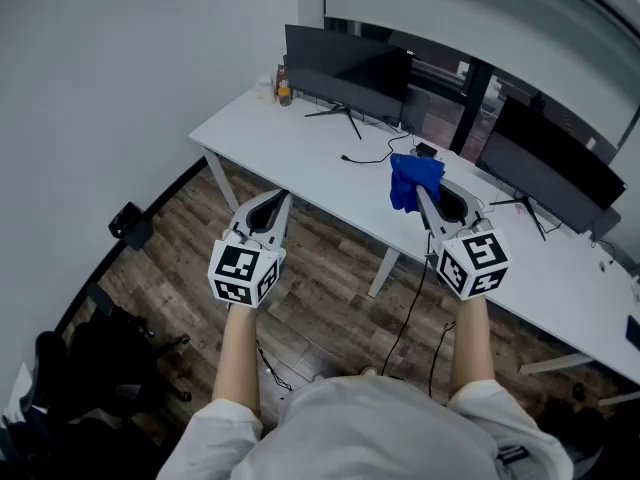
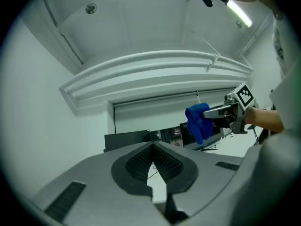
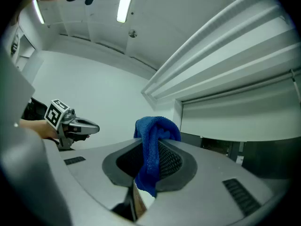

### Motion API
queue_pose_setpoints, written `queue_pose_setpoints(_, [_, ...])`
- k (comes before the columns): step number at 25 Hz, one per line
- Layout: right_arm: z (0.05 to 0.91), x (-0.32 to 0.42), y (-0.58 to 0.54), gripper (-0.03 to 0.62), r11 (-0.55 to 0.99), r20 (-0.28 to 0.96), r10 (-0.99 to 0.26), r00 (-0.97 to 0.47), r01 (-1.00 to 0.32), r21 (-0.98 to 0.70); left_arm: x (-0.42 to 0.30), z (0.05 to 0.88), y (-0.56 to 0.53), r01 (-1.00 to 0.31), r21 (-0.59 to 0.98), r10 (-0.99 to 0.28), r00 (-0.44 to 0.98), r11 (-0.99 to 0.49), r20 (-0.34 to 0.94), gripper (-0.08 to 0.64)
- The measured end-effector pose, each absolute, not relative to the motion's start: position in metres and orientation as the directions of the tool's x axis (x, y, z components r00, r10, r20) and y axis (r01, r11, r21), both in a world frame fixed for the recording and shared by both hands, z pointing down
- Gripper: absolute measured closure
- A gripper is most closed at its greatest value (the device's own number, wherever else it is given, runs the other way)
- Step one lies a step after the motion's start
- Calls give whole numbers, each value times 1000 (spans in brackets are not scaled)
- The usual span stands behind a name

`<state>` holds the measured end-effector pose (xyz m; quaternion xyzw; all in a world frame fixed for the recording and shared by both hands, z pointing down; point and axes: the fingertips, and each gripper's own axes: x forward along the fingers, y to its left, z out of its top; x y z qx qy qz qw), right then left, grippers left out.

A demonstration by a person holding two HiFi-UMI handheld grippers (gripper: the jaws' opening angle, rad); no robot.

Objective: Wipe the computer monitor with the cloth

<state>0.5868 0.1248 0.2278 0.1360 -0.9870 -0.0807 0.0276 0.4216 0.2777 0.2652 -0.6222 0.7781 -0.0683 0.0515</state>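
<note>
Right gripper (image 1: 420, 196) clamps the blue cloth (image 1: 412, 176), raised over the desk (image 1: 300, 153) with the monitor (image 1: 345, 68) at its 11 o'clock; judged soft, light and limp, it is best pinched at a bunched fold, as here; left gripper (image 2: 153, 147) is closed on nothing.

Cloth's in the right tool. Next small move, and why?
Probably carry the right tool forward until the cloth meets a monitor screen. That tool is shut on the blue cloth, which is held in the air well short of either screen, so no wiping can start yet. The left tool is shut and empty.
</note>
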Motion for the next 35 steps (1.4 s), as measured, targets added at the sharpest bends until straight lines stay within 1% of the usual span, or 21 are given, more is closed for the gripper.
queue_pose_setpoints(8, [238,566,140,523,954,46,-266,-963,-256,156,403,281,293,-967,-168,-978,-202,193,42,545])
queue_pose_setpoints(17, [260,538,143,523,949,69,-302,-951,-292,121,374,300,301,-968,-174,-980,-194,182,54,545])
queue_pose_setpoints(21, [258,522,131,523,949,53,-304,-951,-298,97,359,309,291,-978,-134,-983,-169,159,65,545])
queue_pose_setpoints(27, [262,489,88,525,947,6,-317,-948,-316,57,330,332,251,-980,-147,-983,-150,133,107,545])
queue_pose_setpoints(31, [271,453,42,525,949,-1,-315,-949,-314,32,294,339,205,-981,-142,-983,-146,130,108,545])
queue_pose_setpoints(35, [281,410,-13,525,960,4,-281,-960,-281,-2,250,345,143,-982,-139,-981,-146,128,130,545])
